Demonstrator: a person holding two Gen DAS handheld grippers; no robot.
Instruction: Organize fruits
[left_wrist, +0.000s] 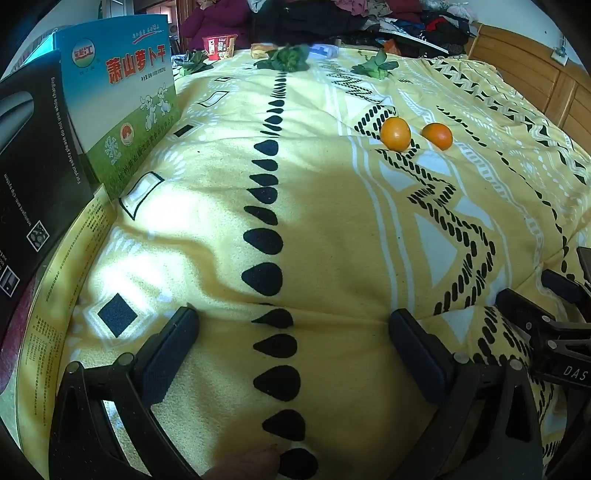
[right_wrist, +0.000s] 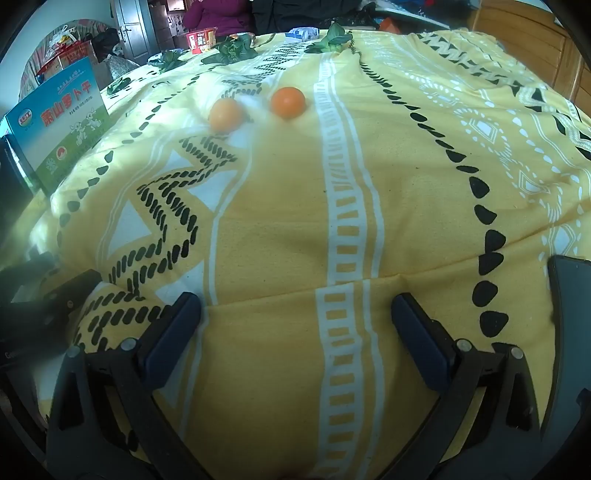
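Two oranges lie side by side on a yellow patterned blanket (left_wrist: 325, 221). In the left wrist view the paler orange (left_wrist: 395, 133) is on the left and the deeper orange one (left_wrist: 437, 136) on the right, far ahead and to the right of my left gripper (left_wrist: 293, 321). In the right wrist view the paler orange (right_wrist: 225, 114) and the deeper orange one (right_wrist: 288, 102) lie far ahead, left of centre of my right gripper (right_wrist: 295, 308). Both grippers are open and empty, low over the blanket (right_wrist: 406, 206).
A blue and green printed box (left_wrist: 122, 99) stands at the left with a black box (left_wrist: 33, 162) beside it; the printed box also shows in the right wrist view (right_wrist: 62, 129). Leafy greens (left_wrist: 288, 59), a red cup of noodles (left_wrist: 220, 46) and clothes lie at the far edge. A dark flat object (right_wrist: 570, 332) lies at the right.
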